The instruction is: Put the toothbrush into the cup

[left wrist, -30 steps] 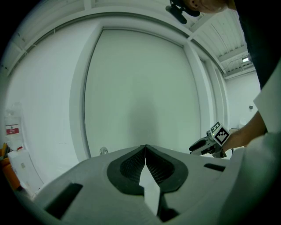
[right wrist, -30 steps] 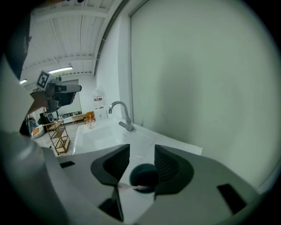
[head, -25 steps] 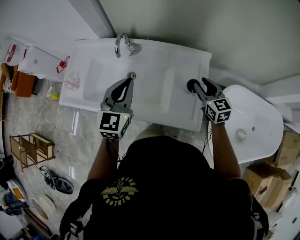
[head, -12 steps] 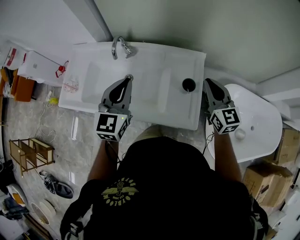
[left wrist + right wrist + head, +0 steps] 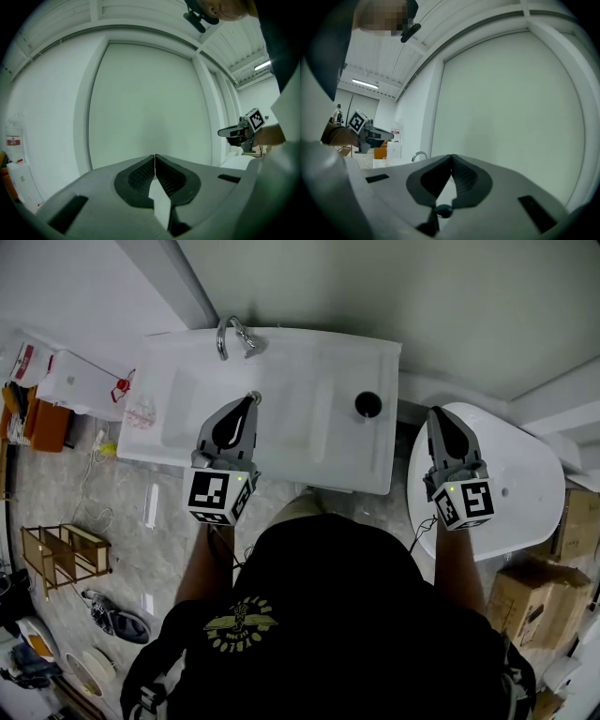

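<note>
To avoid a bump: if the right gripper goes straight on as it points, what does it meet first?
Probably the pale green wall; the right gripper aims at it, nothing visible between, depth unclear.

**Pale-green washroom with a marbled floor**

A plain pale-green wall (image 5: 394, 296) fills the head view from 12 to 2 o'clock. Against it stands a white washbasin (image 5: 309, 427), its chrome tap (image 5: 232, 336) at 11. A white toilet (image 5: 525, 474) sits at 3. The grey marbled floor (image 5: 122, 531) spreads at 9, bearing a small wooden rack (image 5: 66, 554). Cardboard boxes (image 5: 530, 601) lie at 4. A ceiling strip light (image 5: 365, 83) glows.
</note>
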`<state>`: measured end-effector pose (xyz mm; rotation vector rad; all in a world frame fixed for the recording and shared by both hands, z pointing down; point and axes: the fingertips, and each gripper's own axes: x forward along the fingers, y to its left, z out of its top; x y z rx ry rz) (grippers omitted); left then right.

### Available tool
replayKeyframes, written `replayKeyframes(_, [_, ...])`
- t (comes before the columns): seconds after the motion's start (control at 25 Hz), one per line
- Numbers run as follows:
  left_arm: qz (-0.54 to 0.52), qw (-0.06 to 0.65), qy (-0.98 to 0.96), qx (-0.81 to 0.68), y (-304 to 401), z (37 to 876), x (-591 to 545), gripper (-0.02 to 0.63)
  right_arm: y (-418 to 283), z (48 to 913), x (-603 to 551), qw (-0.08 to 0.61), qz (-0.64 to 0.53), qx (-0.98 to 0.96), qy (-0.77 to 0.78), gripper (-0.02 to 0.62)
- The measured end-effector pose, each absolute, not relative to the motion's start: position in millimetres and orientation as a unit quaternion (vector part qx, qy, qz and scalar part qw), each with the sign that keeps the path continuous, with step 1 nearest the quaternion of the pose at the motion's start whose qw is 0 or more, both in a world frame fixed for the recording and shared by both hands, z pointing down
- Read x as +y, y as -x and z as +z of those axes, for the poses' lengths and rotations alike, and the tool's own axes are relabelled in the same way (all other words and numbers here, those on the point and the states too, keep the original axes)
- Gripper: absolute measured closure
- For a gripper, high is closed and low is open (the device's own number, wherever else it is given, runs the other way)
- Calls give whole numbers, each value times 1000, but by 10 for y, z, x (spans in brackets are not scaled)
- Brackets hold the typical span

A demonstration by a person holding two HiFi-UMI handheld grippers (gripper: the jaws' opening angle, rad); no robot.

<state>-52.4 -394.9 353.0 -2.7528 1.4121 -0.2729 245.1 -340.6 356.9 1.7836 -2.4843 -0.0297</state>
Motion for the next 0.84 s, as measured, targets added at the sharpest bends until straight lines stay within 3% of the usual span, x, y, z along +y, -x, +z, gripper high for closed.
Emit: replayKeyframes(0.84, [-92,28,890,446,98,3490,-3334,592,-2941,3572,-2671,44,-17,-801,-597,583])
